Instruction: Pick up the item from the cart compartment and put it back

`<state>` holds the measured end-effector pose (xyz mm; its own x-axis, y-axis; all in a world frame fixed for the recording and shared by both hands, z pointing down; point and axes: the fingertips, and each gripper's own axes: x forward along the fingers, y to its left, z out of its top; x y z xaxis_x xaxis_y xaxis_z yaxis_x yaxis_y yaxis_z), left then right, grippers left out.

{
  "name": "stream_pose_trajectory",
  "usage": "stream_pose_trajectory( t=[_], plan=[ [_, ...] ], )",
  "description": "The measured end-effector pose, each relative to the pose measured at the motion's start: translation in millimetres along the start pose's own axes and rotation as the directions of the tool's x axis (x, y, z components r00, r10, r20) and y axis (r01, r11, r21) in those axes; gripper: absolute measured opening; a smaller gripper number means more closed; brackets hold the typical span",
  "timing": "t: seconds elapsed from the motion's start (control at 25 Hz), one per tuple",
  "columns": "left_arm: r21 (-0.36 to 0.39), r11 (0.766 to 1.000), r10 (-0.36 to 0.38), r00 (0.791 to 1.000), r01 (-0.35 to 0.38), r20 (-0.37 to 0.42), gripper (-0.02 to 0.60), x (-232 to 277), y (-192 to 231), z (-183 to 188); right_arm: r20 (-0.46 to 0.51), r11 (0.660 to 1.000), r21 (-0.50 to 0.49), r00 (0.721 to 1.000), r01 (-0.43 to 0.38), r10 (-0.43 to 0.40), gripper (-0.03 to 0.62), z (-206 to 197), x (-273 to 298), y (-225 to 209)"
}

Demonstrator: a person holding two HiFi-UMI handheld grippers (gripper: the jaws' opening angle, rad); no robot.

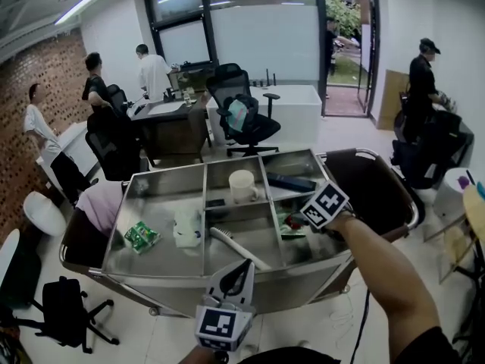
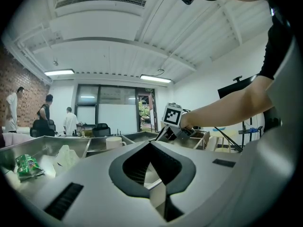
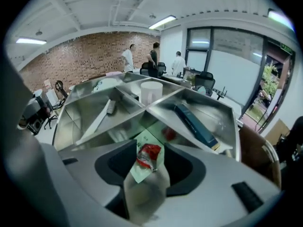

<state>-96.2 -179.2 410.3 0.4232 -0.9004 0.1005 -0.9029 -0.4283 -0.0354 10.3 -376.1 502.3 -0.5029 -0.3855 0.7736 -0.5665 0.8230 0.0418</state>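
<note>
The steel cart (image 1: 151, 174) has several compartments. A red and green snack packet (image 3: 147, 156) lies in the near right compartment (image 1: 291, 223). My right gripper (image 1: 300, 220) reaches down into that compartment. Its jaws stand wide apart around the packet (image 3: 147, 161), and the pads do not press on it. My left gripper (image 1: 244, 268) hovers at the cart's near edge with its tips together and nothing in them (image 2: 150, 145). The right gripper (image 2: 173, 129) also shows in the left gripper view, over the cart.
Other compartments hold a white mug (image 1: 242, 186), a dark blue box (image 1: 292, 181), a white brush (image 1: 235, 246), a white bag (image 1: 187, 226) and a green packet (image 1: 141, 236). A black bag (image 1: 371, 188) hangs at the cart's right end. Office chairs, desks and people stand behind.
</note>
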Motion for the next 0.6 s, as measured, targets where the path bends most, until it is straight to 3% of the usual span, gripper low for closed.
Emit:
stream_pose_trajectory(
  t=[0.6],
  plan=[
    [0.003, 1.000, 0.014, 1.000, -0.014, -0.013, 0.000, -3.5, 4.8, -1.3, -0.069, 0.996, 0.094, 0.997, -0.012, 0.018, 0.207, -6.5, 41.2, -1.6]
  ],
)
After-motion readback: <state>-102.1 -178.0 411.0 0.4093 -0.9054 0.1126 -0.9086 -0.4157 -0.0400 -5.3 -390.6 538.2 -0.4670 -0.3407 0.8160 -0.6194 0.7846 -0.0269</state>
